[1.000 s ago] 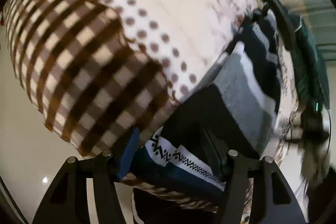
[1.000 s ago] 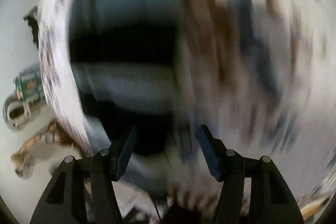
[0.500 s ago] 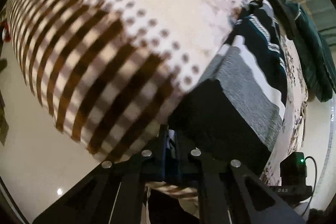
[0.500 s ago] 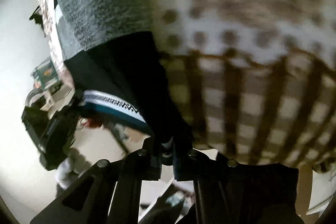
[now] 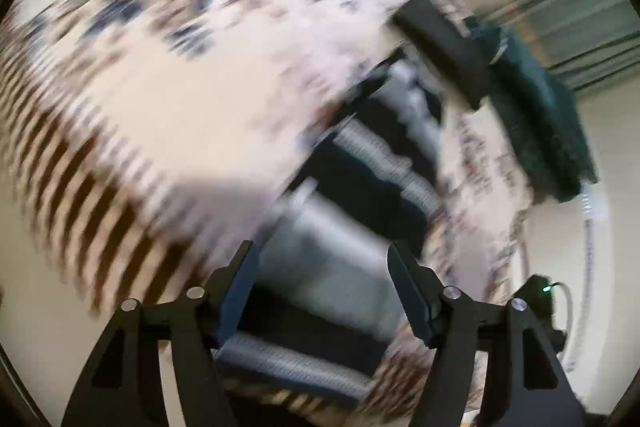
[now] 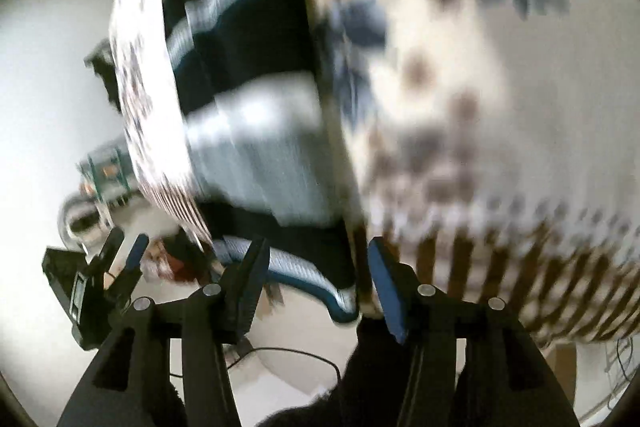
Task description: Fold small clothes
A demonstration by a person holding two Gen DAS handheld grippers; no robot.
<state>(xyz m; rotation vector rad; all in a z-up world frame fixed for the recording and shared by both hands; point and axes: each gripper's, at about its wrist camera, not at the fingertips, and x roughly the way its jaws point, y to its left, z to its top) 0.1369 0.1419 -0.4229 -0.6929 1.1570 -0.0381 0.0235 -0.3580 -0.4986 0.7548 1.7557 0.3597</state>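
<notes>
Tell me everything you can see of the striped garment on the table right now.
The striped garment is a knit-looking piece with wide black, grey and white bands, plus a blue-edged hem at its near end. It lies flat on the patterned tablecloth, running lengthwise away from both cameras along the table's edge. Motion blur hides finer detail. The left gripper and right gripper are both open over its near end; neither is clamped on it.
</notes>
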